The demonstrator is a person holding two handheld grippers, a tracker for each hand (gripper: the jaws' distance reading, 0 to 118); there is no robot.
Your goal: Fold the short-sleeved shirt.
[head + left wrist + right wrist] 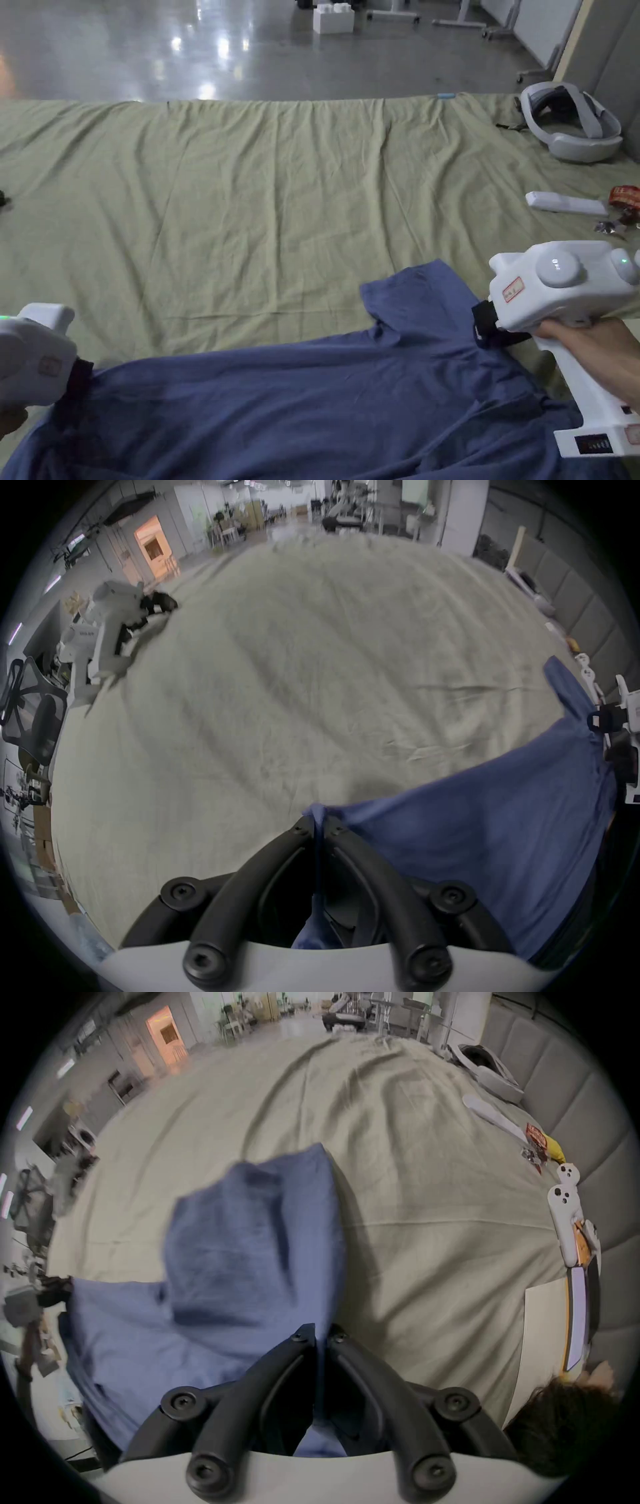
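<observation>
I have the blue shirt (325, 400) stretched along the near edge of the surface, over the green sheet (262, 200), with one sleeve (415, 297) lying flat toward the far side. My left claw (320, 826) is clenched on a bunched edge of the shirt. My right claw (322, 1333) is clenched on the cloth by the sleeve. Red stickers sit on both claw bodies, but I cannot read their writing. At the far right lie a white headset (572, 122), a white remote (565, 204) and a red packet (625, 197) whose print is too small to read.
</observation>
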